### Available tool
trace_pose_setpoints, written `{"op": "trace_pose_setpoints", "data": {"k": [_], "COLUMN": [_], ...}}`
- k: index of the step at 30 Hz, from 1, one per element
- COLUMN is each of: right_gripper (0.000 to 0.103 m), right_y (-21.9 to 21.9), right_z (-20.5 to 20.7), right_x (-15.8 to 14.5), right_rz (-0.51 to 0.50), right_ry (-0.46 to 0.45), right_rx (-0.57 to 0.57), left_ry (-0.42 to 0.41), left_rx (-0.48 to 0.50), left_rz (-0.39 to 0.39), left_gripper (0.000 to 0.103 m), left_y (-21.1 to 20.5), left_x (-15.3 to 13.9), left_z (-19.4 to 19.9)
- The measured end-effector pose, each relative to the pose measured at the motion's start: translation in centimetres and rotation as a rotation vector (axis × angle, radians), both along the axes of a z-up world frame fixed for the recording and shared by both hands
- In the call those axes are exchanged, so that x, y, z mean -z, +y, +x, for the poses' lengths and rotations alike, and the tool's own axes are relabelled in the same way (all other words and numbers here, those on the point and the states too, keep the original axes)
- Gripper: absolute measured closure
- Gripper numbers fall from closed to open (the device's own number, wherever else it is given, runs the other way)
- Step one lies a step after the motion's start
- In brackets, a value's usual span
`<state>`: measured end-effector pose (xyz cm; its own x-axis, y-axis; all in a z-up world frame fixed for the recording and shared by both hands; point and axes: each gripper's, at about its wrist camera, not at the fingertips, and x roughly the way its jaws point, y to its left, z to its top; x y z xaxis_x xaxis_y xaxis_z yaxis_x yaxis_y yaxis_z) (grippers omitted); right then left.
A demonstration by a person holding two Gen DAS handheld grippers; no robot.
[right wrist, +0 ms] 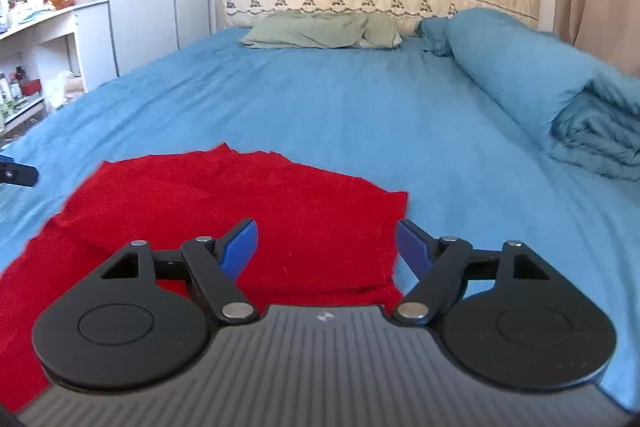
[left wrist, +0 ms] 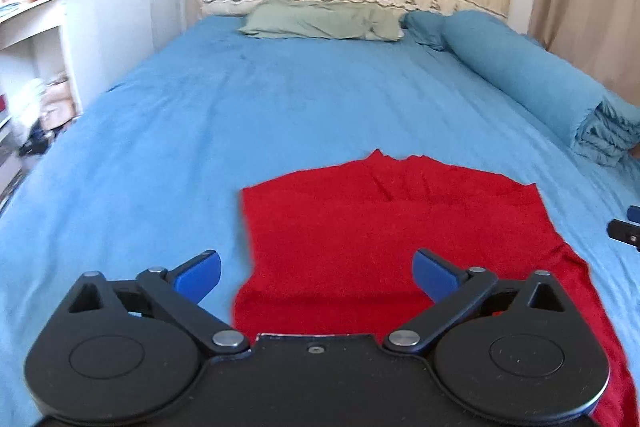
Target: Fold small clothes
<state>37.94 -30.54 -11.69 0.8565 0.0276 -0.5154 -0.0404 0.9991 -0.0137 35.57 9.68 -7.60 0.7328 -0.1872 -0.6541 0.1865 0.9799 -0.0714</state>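
Left tool (left wrist: 316, 273) spread wide, grasping nothing; red garment (left wrist: 384, 235) flat on blue bed sheet (left wrist: 200, 131), from 12 to 3 o'clock of tool. Right tool (right wrist: 326, 247) spread too, empty; garment (right wrist: 224, 203) from 9 to 12 o'clock. Fabric fuzzy, roughly rectangular, partly folded.

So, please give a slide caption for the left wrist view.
Open left gripper above a red garment on the blue bed.

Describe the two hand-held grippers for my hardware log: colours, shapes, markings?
The left hand-held gripper and the right hand-held gripper each have black linkage arms with silver pivot pins, round black housings and blue finger pads. The right body is grey, ribbed, with a small logo; the left is plain black. No cables visible.
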Motion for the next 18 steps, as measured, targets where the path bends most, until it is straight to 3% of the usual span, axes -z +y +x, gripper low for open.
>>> {"op": "trace_pose_setpoints", "data": {"k": [4,8,12,18], "right_gripper": [0.009,0.009,0.009,0.010], "right_y": [-0.6,-1.3,-2.1,-2.5], "right_z": [-5.2,-10.2,-15.1,-19.9], "right_x": [-2.6,-3.0,-1.2,3.0], "right_rz": [0.012,0.027,0.014,0.033], "right_ry": [0.032,0.079,0.139,0.273], "right_rx": [-0.043,-0.026,-0.003,-0.036], "left_ry": [0.050,0.159,0.273,0.376], "left_rx": [0.021,0.048,0.067,0.073], "left_rz": [-0.013,-0.045,-0.042,-0.068], "left_gripper": [0.000,0.000,0.002,0.014], "left_y": [1.7,2.7,3.0,3.7], "left_x": [-0.6,1.7,5.0,8.2], "left_z": [-5.5,-10.3,-13.6,-16.2]}}
